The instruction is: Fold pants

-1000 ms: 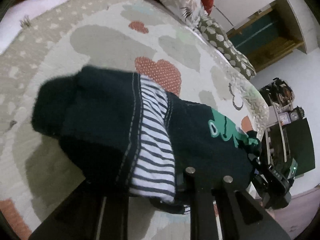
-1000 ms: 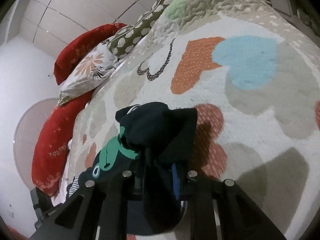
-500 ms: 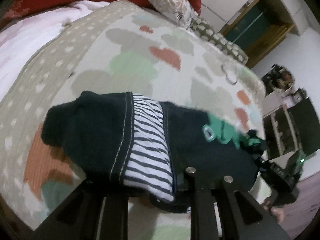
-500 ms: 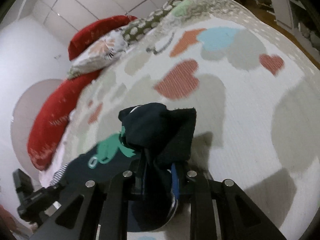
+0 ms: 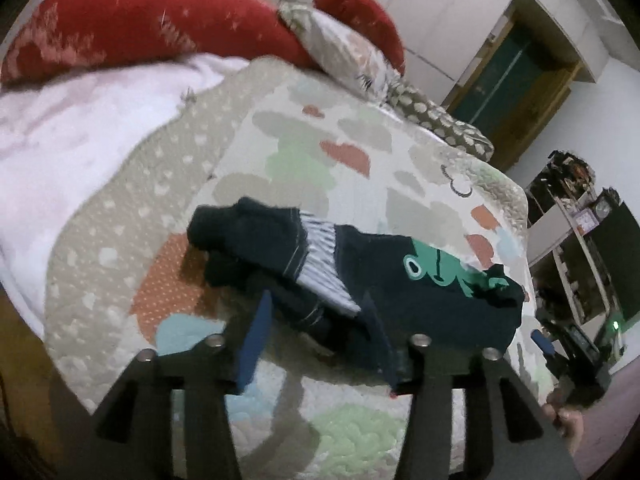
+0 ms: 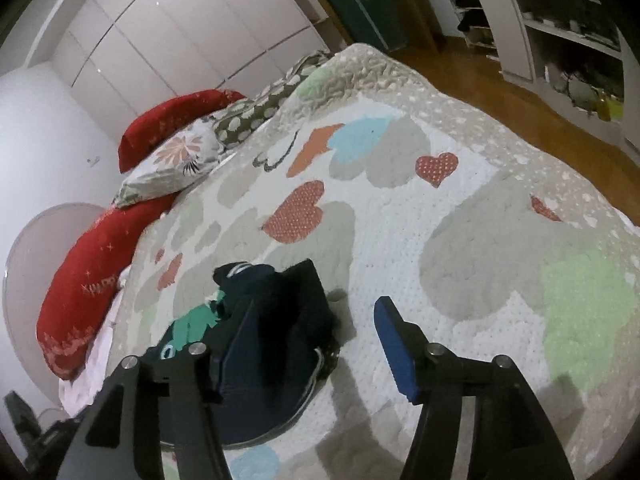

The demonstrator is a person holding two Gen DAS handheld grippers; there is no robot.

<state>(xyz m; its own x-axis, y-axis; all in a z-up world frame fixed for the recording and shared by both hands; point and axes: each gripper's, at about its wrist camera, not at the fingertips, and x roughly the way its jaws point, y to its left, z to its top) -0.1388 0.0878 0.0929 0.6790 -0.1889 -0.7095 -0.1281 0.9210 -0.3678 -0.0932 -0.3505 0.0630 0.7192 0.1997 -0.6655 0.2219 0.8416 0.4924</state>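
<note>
two hand-held grippers are over the bed, and the jaws of both have just been opening. the left hand-held gripper (image 5: 316, 340) stands about half open; the dark pants (image 5: 420, 292) lie between and just beyond its fingers, and the blue pads do not seem to press the cloth. the right hand-held gripper (image 6: 312, 344) is also open: its left pad is beside the folded edge of the pants (image 6: 276, 320), while its right pad stands apart over the bare quilt (image 6: 460, 240).

the pants rest on the quilt as a rough bundle, with the striped lining and the green print on top. their long axis runs across the left gripper, from its left side to its far right, where the end of the bundle comes close to the other gripper. from the right gripper the pants lie ahead and to the left.

each hand seems near to one end of the bundle, so the next fold probably depends on taking both ends again. the bundle looks loose and could slip open.
</note>
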